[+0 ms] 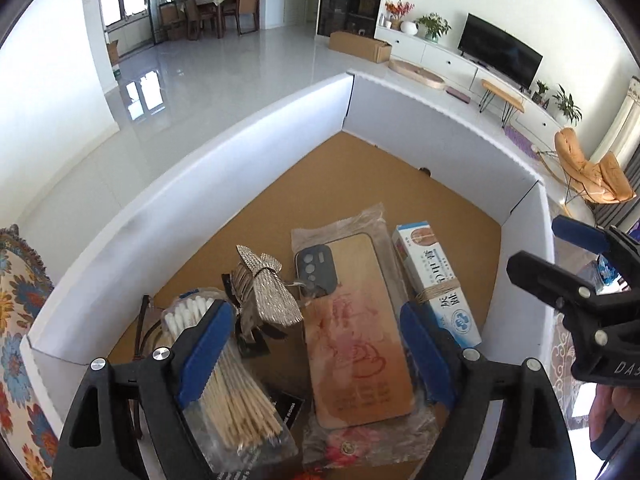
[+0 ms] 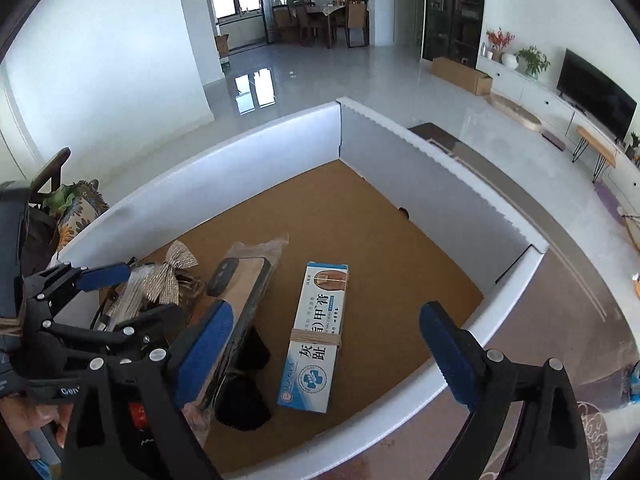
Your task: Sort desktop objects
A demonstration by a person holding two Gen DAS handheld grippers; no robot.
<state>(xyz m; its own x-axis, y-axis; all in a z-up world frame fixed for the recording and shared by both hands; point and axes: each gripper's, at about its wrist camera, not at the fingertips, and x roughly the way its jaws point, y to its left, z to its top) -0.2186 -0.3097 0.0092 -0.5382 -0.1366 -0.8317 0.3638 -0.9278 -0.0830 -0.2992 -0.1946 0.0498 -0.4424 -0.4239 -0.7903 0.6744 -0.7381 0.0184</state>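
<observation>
The big white box point(image 1: 224, 168) with the brown floor already has most of the sorting in it, as far as I can judge. In the left camera's view the phone case point(image 1: 356, 332) in its clear sleeve lies at the centre. The ointment carton point(image 1: 436, 284) tied with string sits just beside it at 3 o'clock. The glittery bow point(image 1: 268, 288) is at 10 o'clock from the case, and the bundle of cotton swabs point(image 1: 224, 376) is at 8 o'clock. The far half of the box floor, toward 12 o'clock, is bare. I can't see what remains outside the box, so I can't say how much is left.

The left gripper point(image 1: 316, 360) hangs low over the box with its fingers spread wide on either side of the phone case, clamping nothing. Its left pad looks to be right against the swabs, though I can't tell if it touches them. The right gripper point(image 2: 324, 360) is spread wide too, empty, over the near edge of the box, with the carton between its fingers.
</observation>
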